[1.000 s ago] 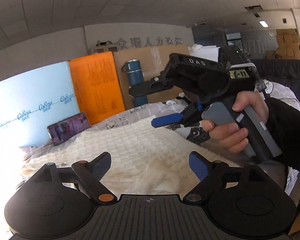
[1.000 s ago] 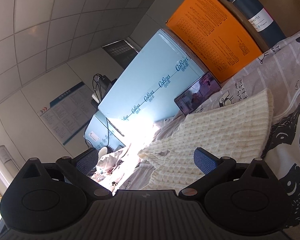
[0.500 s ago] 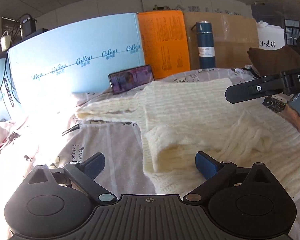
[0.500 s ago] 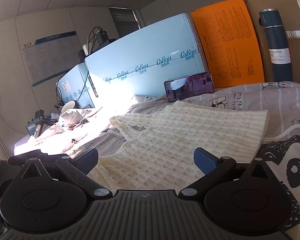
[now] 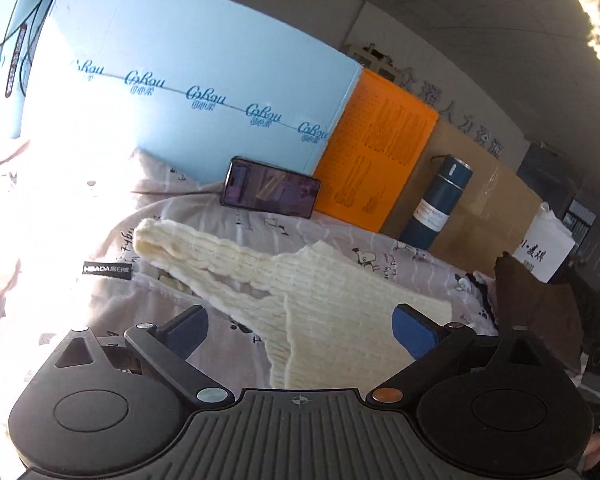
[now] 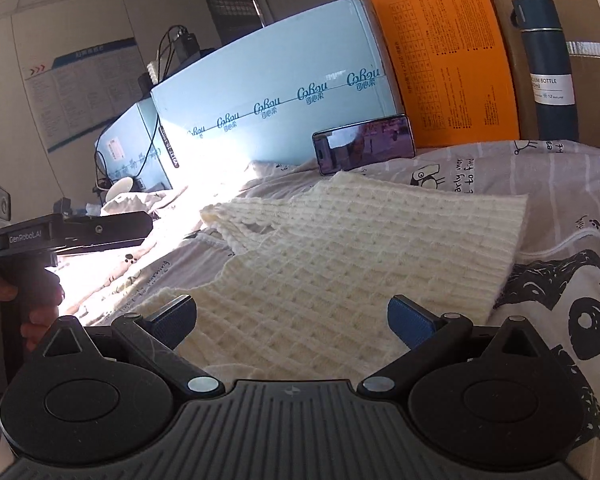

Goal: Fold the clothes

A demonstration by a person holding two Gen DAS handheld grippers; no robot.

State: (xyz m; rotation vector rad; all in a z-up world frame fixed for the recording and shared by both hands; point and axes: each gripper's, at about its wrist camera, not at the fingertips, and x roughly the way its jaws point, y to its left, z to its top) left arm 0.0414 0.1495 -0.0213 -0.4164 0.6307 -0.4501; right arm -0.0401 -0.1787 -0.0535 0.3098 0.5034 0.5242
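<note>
Our jaws wide and empty over the sweater

Our left gripper (image 5: pixel 300 330) and right gripper (image 6: pixel 290 318) hover above the cream sweater (image 6: pixel 340 264) spread on the bed (image 6: pixel 560 184); a closed blue bottle (image 6: pixel 548 68) stands behind.

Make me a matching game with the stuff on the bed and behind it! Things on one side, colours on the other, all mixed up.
Things:
1. sweater
2. bottle
3. phone
4. big box with Cobou printed on it

Colours or looks:
A. light blue
B. cream, knitted
C. dark blue-green with a white label
D. dark, with a lit screen

Pairs: 1-B, 2-C, 3-D, 4-A
</note>
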